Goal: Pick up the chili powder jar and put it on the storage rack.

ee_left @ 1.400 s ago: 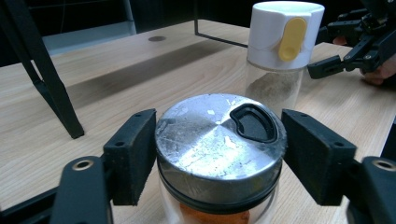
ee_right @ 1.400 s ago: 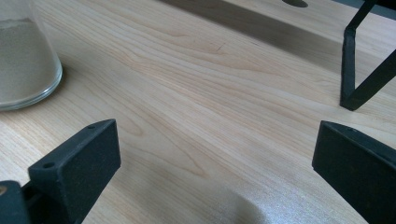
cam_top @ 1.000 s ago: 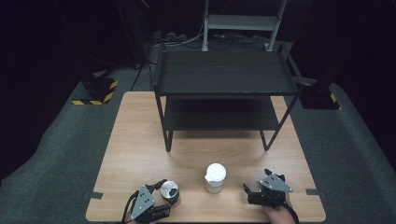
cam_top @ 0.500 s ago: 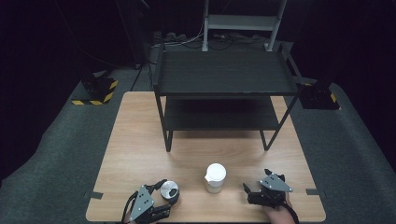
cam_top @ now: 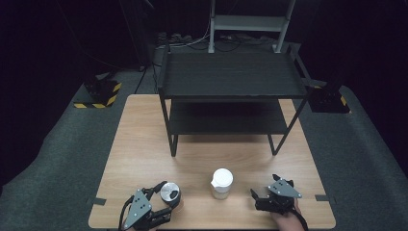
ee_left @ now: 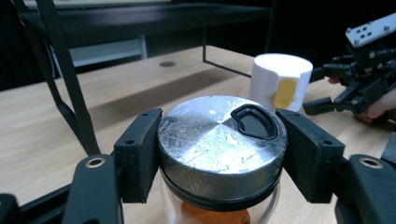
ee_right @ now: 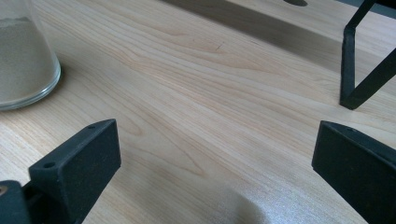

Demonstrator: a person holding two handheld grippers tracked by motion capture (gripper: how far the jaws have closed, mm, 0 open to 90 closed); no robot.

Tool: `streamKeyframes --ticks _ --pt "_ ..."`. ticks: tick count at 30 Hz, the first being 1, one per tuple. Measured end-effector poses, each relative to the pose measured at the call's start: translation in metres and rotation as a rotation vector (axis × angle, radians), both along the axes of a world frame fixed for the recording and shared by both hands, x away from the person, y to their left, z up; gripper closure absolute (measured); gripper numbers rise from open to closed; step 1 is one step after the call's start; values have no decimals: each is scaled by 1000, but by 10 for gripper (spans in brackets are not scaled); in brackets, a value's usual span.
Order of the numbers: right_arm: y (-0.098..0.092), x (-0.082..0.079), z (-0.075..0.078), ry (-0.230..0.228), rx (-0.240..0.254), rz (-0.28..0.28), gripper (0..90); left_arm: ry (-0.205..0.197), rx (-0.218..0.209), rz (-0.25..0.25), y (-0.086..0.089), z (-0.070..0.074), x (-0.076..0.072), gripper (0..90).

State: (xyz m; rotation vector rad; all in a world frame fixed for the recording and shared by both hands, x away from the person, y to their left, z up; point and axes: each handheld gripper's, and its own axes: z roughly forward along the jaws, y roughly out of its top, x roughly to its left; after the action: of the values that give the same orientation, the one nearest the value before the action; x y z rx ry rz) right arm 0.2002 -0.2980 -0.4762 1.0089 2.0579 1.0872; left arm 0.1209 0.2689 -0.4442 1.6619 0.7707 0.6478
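1. The left gripper [cam_top: 161, 204] sits at the near left edge of the wooden counter [cam_top: 144, 144], its jaws pinching a glass jar [cam_top: 170, 195] by its round metal lid [ee_left: 222, 135].
2. In the left gripper view, one black pad presses on each side of the lid, just under its top face. The lid carries a black oval flap [ee_left: 254, 122] near its far right rim.
3. Something orange shows through the glass below the lid.
4. The jar stands upright on the counter, near the front edge and left of centre.
5. A white-capped jar [cam_top: 222, 183] stands to the right of it, apart, about midway between the two grippers. In the left gripper view it bears a yellow patch on its side.
6. The right gripper [cam_top: 262, 197] rests at the near right of the counter, held by a hand [cam_top: 284, 222]. Its jaws are spread wide over bare wood, with nothing between them.
7. A black two-tier shelf rack [cam_top: 231, 77] stands on the far half of the counter, well apart from both jars.
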Motion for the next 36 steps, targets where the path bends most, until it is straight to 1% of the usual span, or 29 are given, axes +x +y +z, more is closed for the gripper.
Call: streamKeyframes --ticks 2,6,9,15,19,24,28,32,36 --pt "0 0 0 -3 -1 2 2 -6 -12 7 0 4 -2 345" --pt "0 0 0 -2 -2 2 2 -29 -22 20 1 14 -5 345" --pt "-1 0 0 -2 -2 5 2 -35 -38 27 3 20 -5 345" --pt "-1 0 0 -2 -3 9 2 -63 -43 41 4 33 -5 345" --pt "-1 0 0 -1 0 10 2 -89 -49 48 4 42 -2 345" --pt "-2 1 0 0 1 13 2 -117 -67 58 5 54 2 345" --pt "-2 1 0 2 3 15 2 -127 -86 57 6 63 6 345" --pt "-3 1 0 3 6 15 2 -137 -91 56 5 72 11 345" --pt "-3 1 0 3 5 16 2 -147 -114 53 4 78 17 345"
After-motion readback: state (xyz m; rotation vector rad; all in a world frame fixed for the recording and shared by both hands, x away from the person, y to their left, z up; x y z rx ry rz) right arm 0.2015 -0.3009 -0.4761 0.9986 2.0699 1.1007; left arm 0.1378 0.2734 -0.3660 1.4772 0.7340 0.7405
